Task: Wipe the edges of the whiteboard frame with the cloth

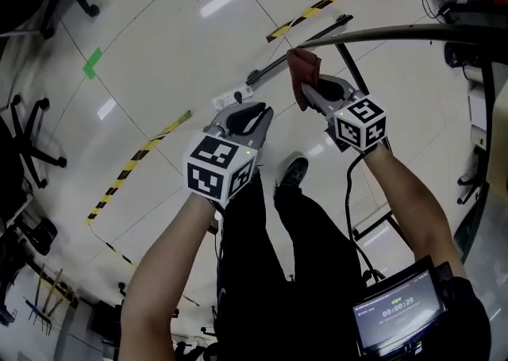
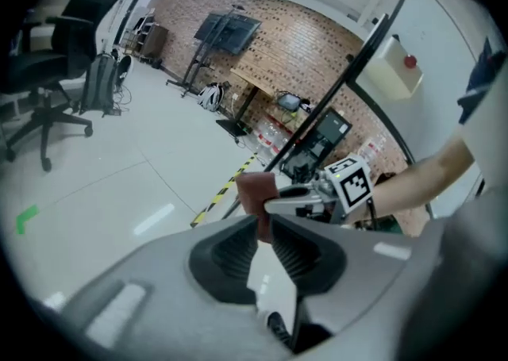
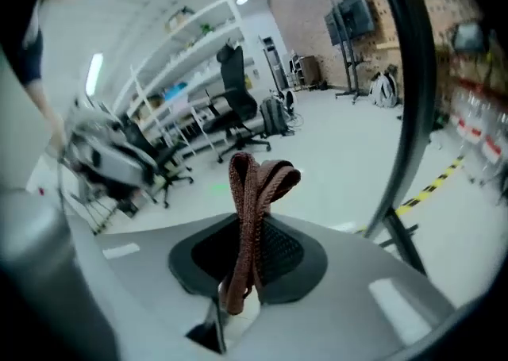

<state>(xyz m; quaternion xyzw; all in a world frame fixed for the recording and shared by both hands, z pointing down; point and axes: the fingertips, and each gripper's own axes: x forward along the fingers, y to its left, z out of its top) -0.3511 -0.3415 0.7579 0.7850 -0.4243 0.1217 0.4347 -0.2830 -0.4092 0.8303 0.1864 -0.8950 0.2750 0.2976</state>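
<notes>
Right gripper [image 1: 315, 95] is clamped on the folded brown cloth [image 1: 305, 70] just under the whiteboard frame [image 1: 397, 32], left gripper [image 1: 249, 116] barely open and empty; the person should press the cloth's fold squarely onto the frame edge before sliding.

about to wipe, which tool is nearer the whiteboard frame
Right. The right tool, clamping the cloth, sits just below the whiteboard frame; the left tool is farther off, lower left.
</notes>
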